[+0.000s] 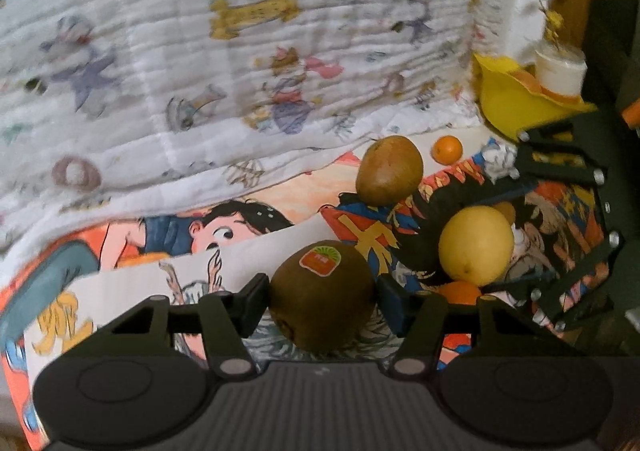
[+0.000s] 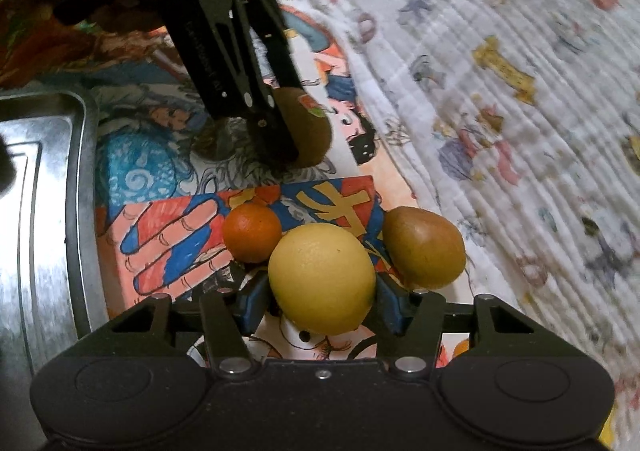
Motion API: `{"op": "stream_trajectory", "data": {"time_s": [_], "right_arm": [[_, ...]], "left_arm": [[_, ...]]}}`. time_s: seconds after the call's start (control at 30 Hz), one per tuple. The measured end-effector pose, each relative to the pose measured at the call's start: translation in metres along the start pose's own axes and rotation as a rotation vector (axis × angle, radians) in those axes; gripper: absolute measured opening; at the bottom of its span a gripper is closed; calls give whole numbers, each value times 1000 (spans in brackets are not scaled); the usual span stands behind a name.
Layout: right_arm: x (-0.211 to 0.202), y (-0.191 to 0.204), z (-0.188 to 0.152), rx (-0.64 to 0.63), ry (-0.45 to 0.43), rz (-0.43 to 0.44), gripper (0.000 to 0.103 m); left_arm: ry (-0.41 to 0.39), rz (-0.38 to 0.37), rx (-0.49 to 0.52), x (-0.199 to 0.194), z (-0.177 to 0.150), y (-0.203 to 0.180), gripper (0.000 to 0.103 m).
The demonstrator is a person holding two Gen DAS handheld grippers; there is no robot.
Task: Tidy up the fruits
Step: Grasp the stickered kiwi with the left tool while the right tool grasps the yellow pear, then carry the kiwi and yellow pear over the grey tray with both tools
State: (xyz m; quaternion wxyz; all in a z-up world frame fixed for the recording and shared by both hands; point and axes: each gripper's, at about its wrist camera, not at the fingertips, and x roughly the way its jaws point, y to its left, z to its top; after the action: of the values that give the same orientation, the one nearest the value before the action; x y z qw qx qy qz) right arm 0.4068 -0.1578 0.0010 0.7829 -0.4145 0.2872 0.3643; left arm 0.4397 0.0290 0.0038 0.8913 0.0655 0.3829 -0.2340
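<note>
A brown kiwi (image 1: 320, 291) with an orange-green sticker sits between the pads of my left gripper (image 1: 322, 301), which is shut on it, low over the cartoon-print cloth (image 1: 248, 223). My right gripper (image 2: 322, 291) is shut on a round yellow fruit (image 2: 320, 275). A small orange mandarin (image 2: 252, 231) touches that fruit on its left, and a brown pear-shaped fruit (image 2: 424, 247) lies just to its right. From the right wrist view, the left gripper reaches down from the upper left onto the kiwi (image 2: 316, 131). Another small orange (image 1: 447, 149) lies farther back.
A shiny metal tray (image 2: 48, 211) lies at the left edge of the right wrist view. A white quilted blanket (image 1: 240, 51) with cartoon prints rises behind the fruits. A yellow container (image 1: 508, 99) and a white cup (image 1: 558, 71) stand at the back right.
</note>
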Motion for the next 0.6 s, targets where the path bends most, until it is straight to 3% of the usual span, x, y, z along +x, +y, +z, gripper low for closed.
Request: {"op": "stream_trajectory", "data": {"time_s": [0.3,0.6], "right_arm": [[-16,8,-8,94,-32,-37,57],[-37,21,-14,118,-65,-47,57]], "left_arm": [[43,-7,-168,-14,-8,5,62],[69,-25,-233,-27,-17,-4,62]]}}
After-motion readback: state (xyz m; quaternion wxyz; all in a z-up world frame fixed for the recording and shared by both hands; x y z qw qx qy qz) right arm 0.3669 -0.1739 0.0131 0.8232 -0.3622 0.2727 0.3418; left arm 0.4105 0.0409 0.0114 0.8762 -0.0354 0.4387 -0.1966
